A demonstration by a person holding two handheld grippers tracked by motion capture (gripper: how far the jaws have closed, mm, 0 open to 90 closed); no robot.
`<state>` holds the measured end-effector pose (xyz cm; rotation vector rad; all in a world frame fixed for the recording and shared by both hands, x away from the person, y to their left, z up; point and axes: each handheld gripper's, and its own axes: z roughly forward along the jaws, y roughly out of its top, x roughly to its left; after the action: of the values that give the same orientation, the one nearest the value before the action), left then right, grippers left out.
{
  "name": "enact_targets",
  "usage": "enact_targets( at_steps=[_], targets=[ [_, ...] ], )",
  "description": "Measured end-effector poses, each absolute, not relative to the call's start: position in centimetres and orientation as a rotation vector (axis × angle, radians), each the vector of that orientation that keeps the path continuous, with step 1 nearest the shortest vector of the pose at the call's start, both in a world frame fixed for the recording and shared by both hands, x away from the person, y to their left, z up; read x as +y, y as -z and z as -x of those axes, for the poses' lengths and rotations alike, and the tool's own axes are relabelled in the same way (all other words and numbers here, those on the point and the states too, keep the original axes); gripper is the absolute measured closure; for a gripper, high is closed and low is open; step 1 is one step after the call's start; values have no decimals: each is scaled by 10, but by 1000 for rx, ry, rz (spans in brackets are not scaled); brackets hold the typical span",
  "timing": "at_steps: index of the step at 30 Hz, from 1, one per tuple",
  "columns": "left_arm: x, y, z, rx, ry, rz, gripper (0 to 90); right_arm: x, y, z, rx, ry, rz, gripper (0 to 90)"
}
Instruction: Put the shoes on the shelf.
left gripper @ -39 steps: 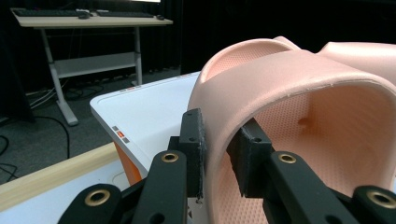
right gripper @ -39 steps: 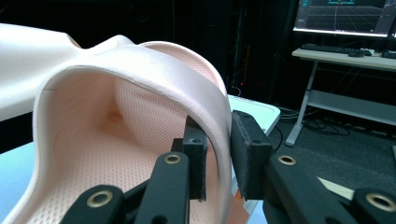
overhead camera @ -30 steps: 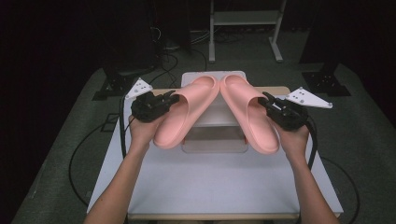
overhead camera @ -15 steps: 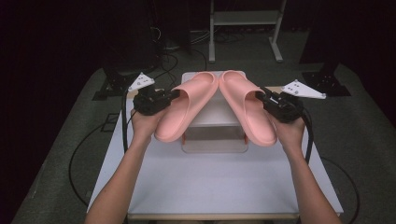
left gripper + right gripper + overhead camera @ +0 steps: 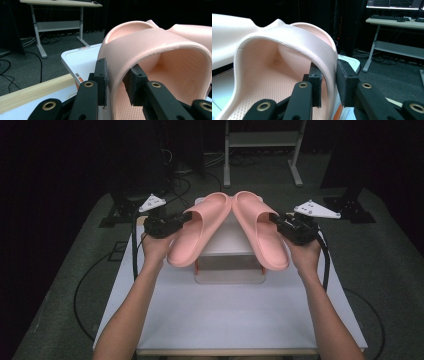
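Above white table (image 5: 225, 320), two pink slippers (image 5: 200, 237), two hand-held grippers (image 5: 186, 218)

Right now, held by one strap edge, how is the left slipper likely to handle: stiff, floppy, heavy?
Probably light: the left gripper carries the left slipper by only the strap edge. Likely fairly stiff foam, since the strap keeps its arch and the sole does not droop in the high view. The smooth strap might pivot or slip in such a narrow pinch.

White table (image 5: 225, 315), pale wooden strip along far edge (image 5: 32, 91). White box-like stand with orange trim (image 5: 227, 255) directly on it, toward far middle. Dark carpet floor (image 5: 60, 285) around stand's table.
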<state>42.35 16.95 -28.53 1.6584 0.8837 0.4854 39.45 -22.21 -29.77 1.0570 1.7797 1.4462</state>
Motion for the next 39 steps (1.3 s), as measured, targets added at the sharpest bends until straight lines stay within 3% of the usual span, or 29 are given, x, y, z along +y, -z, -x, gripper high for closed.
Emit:
enact_targets(
  at_steps=[39],
  targets=[
    [159,292,-452,991,-460,-1641,673,-213,300,-422,1788,-1416,-1118,701]
  ],
)
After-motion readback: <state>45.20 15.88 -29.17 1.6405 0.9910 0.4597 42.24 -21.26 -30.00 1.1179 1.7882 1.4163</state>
